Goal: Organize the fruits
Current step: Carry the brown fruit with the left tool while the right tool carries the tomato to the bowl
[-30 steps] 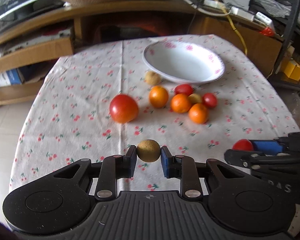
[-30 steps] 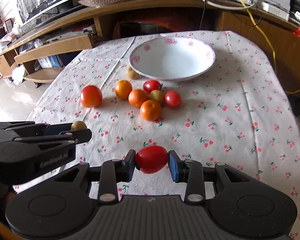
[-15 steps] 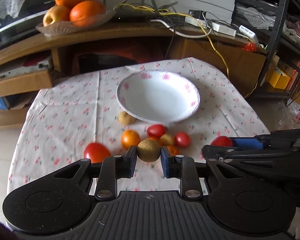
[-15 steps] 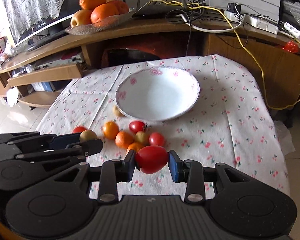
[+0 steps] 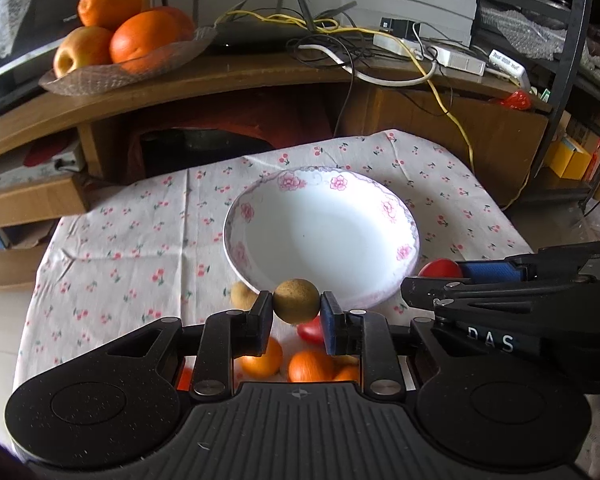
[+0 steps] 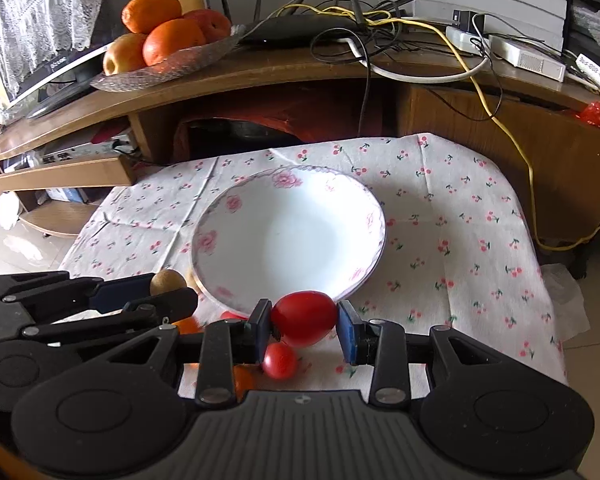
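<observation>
My left gripper [image 5: 296, 307] is shut on a small brown round fruit [image 5: 296, 300], held just before the near rim of the white flowered bowl [image 5: 404, 216]. My right gripper [image 6: 304, 322] is shut on a red tomato [image 6: 303, 318], also at the bowl's [image 6: 364, 208] near rim. The bowl holds nothing. Under the grippers lie loose fruits, partly hidden: oranges [image 5: 310, 366], a red tomato [image 6: 279, 360] and another brown fruit [image 5: 242, 294]. The right gripper with its tomato [image 5: 440, 268] shows at the right of the left wrist view.
The table wears a cherry-print cloth [image 5: 140, 232]. Behind it runs a curved wooden shelf [image 6: 260, 68] with a glass dish of oranges and an apple [image 5: 132, 44], a router and tangled cables [image 6: 380, 28]. A black rack [image 5: 572, 40] stands at the right.
Both grippers rose and moved forward over the loose fruits towards the bowl, each still gripping its fruit. The bowl now sits close in front and the fruit pile has dropped below the fingers.
</observation>
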